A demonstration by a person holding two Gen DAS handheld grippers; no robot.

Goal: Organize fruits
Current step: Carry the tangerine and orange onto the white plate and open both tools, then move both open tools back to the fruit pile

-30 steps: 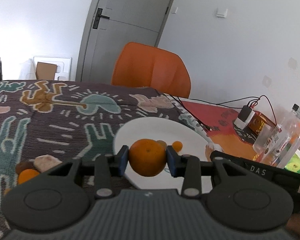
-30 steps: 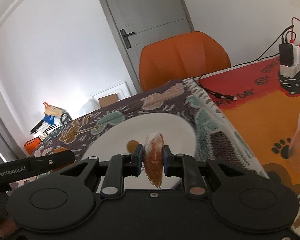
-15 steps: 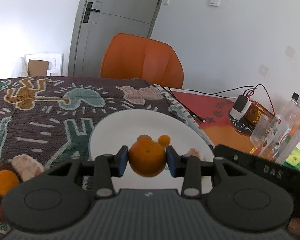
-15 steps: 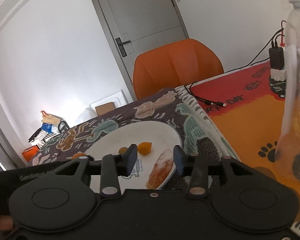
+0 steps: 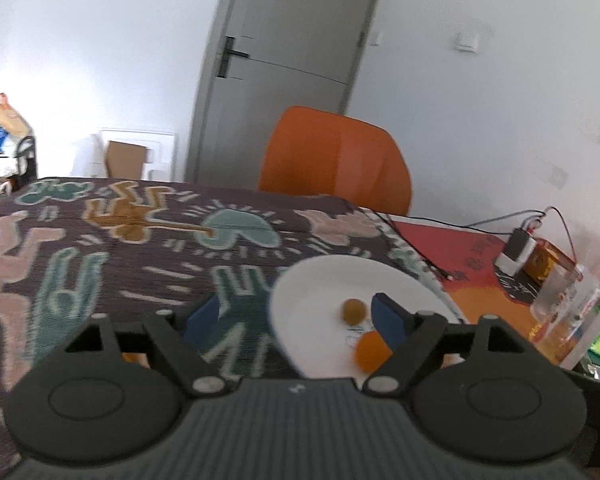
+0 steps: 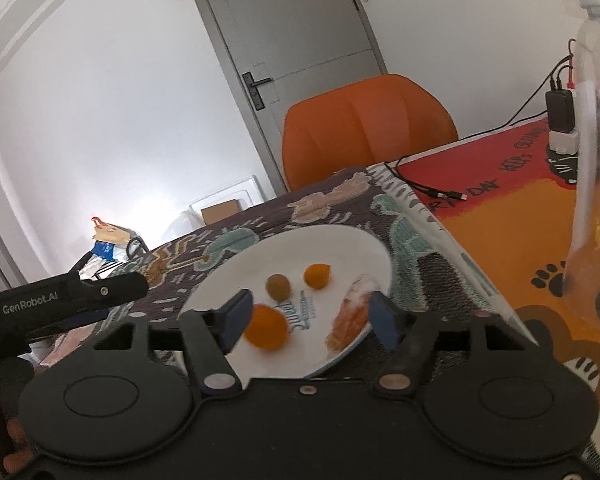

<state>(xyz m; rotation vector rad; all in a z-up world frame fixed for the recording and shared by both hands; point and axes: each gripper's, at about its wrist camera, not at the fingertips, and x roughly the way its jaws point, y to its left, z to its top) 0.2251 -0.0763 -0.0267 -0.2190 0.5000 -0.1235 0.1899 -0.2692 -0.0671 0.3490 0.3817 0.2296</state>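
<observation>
Four fruit items lie on the round white ceramic plate [image 6: 352, 240], which rests on the counter's dark woven cloth with figure patterns [image 5: 100, 248]. Largest is the peeled pale-orange citrus piece [image 6: 350, 314], lying at the plate's near right edge; next the round orange mandarin [image 6: 266, 326], then the small orange kumquat-like fruit [image 6: 317, 275] and the small brownish-green round fruit [image 6: 278, 286].

The right gripper [image 6: 312, 318] has just been opening: its jaws stand wide, and no pad visibly presses the mandarin or citrus piece seen between them. The left gripper [image 5: 296, 318] has likewise just been opening and holds nothing; its jaws frame cloth and the plate's left rim.

Risk, as a judgement: the citrus piece sits on the very rim, so a brush from the right jaw could tip it onto the cloth; the mandarin, being round, may roll.

The right view alone shows the citrus piece and the tall clear plastic bottle [image 6: 596, 152] closely. The left view alone shows the cloth left of the plate, where a bit of orange, unidentifiable, shows behind the gripper body.
</observation>
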